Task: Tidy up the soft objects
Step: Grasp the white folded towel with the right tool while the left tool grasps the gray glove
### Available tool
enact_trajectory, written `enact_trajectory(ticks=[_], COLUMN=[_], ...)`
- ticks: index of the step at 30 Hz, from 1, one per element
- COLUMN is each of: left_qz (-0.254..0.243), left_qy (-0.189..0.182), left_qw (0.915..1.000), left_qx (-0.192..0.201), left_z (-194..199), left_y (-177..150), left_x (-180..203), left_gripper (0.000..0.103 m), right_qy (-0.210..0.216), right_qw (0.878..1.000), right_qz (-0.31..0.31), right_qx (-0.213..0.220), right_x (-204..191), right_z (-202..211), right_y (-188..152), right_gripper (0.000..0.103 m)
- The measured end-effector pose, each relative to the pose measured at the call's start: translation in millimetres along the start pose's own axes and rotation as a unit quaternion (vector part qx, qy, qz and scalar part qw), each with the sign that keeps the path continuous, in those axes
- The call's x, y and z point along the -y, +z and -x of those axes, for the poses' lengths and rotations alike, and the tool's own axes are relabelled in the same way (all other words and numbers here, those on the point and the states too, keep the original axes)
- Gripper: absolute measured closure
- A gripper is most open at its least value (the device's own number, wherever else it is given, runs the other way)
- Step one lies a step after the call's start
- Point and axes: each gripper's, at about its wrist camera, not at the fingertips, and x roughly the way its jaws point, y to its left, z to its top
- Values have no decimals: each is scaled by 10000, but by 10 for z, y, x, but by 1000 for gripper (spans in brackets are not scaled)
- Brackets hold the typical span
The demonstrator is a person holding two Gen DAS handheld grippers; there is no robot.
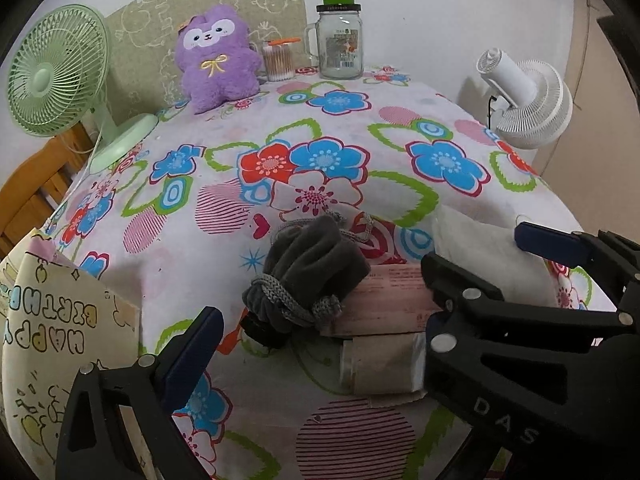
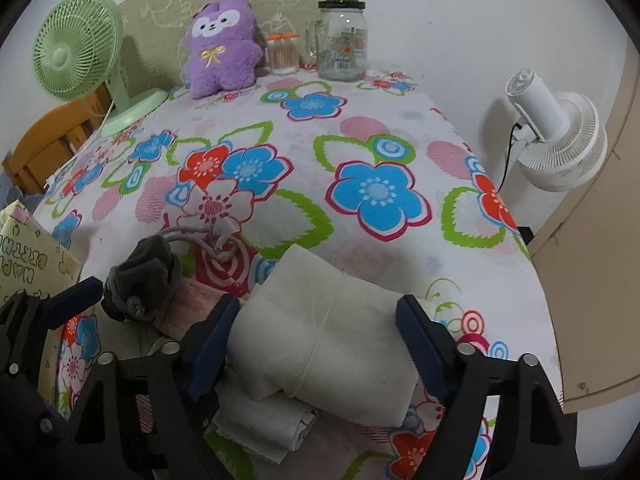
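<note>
A: Grabbing the folded white cloth (image 2: 320,332) near the table's (image 2: 400,120) right edge? The right gripper (image 2: 316,332) straddles it, fingers apart, maybe just touching.

B: Yep, squeeze low, catch all layers. Left gripper (image 1: 360,276) hangs open over the grey pouch (image 1: 308,268).

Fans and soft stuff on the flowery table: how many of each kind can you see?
Fans: 2, a green fan and a white fan
Plush toys: 1, purple plush
Grey drawstring pouches: 1
Folded white cloths: 2, top cloth and lower cloth
Total: 6
</note>
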Motion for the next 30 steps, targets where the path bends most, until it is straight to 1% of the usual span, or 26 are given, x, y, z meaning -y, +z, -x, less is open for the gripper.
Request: enact_trajectory(ticks=[3, 4, 5, 6, 7, 11, 15, 19, 21, 22, 23, 24, 25, 28, 30], left_qz=[18, 27, 41, 47, 40, 38, 83, 253, 332, 378, 396, 405, 409, 379, 365], left_qy=[-30, -44, -58, -62, -34, 1, 1, -15, -123, -207, -256, -270, -276, -268, -265], left_qw=[10000, 10000, 10000, 10000, 10000, 10000, 10000, 9997, 9994, 9991, 9989, 9988, 9988, 9989, 9990], left_qx=[-3, -9, -17, -22, 2, 24, 29, 45, -12, -19, -7, -4, 4, 20, 27], left_z=[-6, -6, -8, -8, -3, 6, 9, -3, -31, -33, -30, -28, -26, -18, -9], left_y=[5, 3, 4, 6, 9, 18, 46, 91, 104, 109, 112, 115, 114, 106, 100], left_x=[-15, -19, -25, -28, -29, -40, -81, -150, -180, -194, -201, -203, -207, -210, -213], left_gripper=[0, 0, 0, 0, 0, 0, 2, 19, 25, 33, 39, 43, 52, 58, 60], right_qy=[33, 63, 98, 162, 243, 263, 229, 262, 285, 309, 344, 362, 355, 342, 331], right_qw=[10000, 10000, 9999, 9998, 9997, 9996, 9996, 9995, 9994, 9993, 9992, 9991, 9991, 9992, 9992], right_qz=[-8, 3, 20, 55, 65, 97, 110, 41, 31, 27, 25, 33, 37, 46, 53], right_qx=[6, 22, 36, 49, 46, 83, 119, 180, 202, 220, 225, 229, 235, 220, 209], right_x=[1, -3, -17, -41, -56, -82, -105, -104, -117, -122, -128, -137, -144, -161, -171], right_z=[0, 8, 15, 27, 33, 55, 84, 114, 120, 125, 128, 131, 132, 127, 128], right_y=[-11, -15, -18, -20, -21, -13, 14, 58, 86, 96, 106, 115, 120, 119, 113], right_gripper=[34, 42, 52, 59, 69, 80, 84, 86, 86, 86, 86, 86, 86, 86, 86])
